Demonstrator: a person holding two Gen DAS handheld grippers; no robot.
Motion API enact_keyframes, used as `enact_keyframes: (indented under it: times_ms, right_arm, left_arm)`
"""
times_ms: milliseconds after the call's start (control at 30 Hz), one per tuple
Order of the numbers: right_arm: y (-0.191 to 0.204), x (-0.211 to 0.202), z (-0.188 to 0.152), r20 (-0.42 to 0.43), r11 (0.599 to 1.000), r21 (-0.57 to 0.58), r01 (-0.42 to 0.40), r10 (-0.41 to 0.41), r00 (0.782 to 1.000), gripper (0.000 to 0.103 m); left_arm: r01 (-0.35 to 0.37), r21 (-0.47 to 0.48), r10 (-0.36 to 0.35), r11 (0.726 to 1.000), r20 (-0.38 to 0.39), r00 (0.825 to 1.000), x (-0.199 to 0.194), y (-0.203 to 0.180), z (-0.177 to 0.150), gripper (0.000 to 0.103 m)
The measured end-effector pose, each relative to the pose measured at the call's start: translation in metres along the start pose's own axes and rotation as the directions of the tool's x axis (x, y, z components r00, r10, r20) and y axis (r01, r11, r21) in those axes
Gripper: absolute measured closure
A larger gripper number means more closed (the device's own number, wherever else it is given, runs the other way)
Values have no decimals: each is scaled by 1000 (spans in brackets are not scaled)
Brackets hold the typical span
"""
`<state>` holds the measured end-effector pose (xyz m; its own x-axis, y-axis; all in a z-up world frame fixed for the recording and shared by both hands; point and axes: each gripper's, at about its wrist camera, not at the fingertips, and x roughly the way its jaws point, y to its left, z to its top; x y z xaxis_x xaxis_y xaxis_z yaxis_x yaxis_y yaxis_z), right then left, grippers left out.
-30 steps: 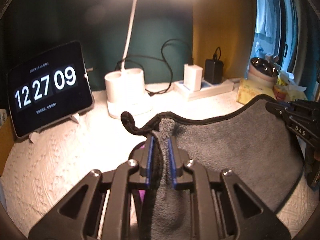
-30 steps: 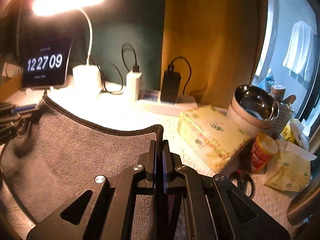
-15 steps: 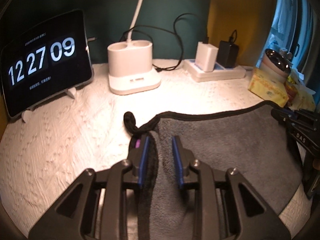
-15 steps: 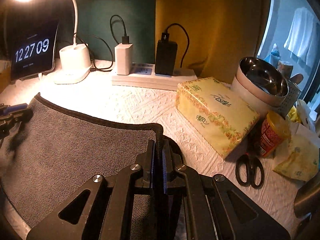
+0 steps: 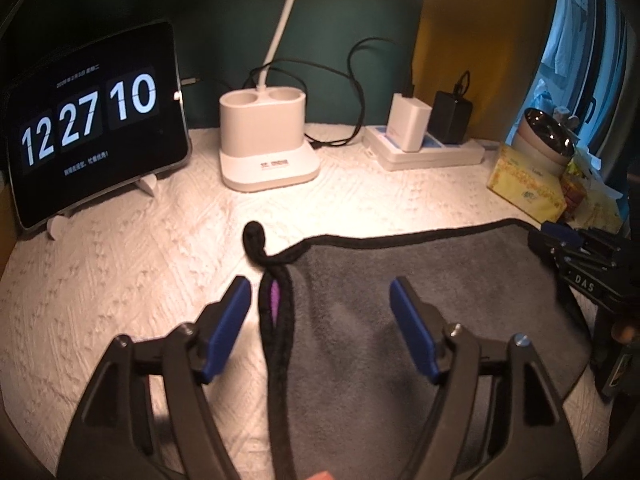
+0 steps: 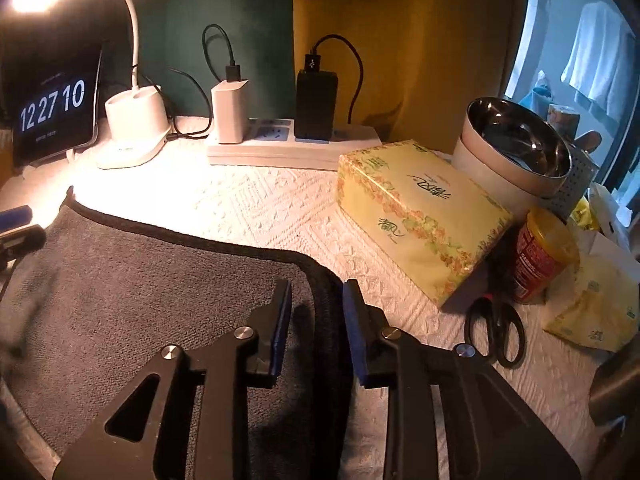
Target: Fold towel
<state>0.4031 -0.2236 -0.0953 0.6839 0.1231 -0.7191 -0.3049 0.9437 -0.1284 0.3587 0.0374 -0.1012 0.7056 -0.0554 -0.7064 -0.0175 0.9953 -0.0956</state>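
Observation:
A grey towel (image 5: pixel 400 280) with black trim lies folded on the white table cover; it also shows in the right wrist view (image 6: pixel 140 280). Its black hanging loop (image 5: pixel 254 240) sticks out at the far left corner. My left gripper (image 5: pixel 320 292) is open wide, its blue pads either side of the towel's left edge, not touching it. My right gripper (image 6: pixel 316 296) is open a little, its pads astride the towel's far right corner. The right gripper also shows at the right of the left wrist view (image 5: pixel 580 252).
Along the back stand a tablet clock (image 5: pixel 92 120), a white lamp base (image 5: pixel 264 140) and a power strip with chargers (image 6: pixel 280 140). On the right are a yellow tissue box (image 6: pixel 420 216), a steel bowl (image 6: pixel 520 144), a red jar (image 6: pixel 540 256) and scissors (image 6: pixel 496 324).
Both grippers lowered the towel's corners onto the table and opened, letting go. The left jaws opened wide, the right jaws slightly.

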Motion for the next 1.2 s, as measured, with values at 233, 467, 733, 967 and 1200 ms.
enact_keyframes:
  times_ms: [233, 467, 733, 967, 1200]
  right_arm:
    - [-1, -14, -3, 17, 1000, -3, 5, -5, 1000, 69]
    - [-6, -38, -9, 51, 1000, 19, 10, -11, 999, 68]
    - [-8, -71, -17, 95, 999, 31, 5, -8, 995, 67]
    - [-7, -98, -25, 124, 999, 47, -11, 5, 992, 67]
    - [-5, -114, -43, 127, 998, 62, -25, 17, 992, 67]
  left_arm:
    - [7, 1, -7, 1000, 22, 1000, -15, 0, -4, 27]
    - [21, -1, -20, 1000, 43, 999, -36, 3, -6, 27]
    - [40, 7, -41, 999, 76, 996, -67, 0, -17, 27]
    - [47, 21, -49, 999, 104, 993, -94, -6, -30, 27]
    - [62, 15, -63, 998, 113, 992, -111, -8, -44, 27]
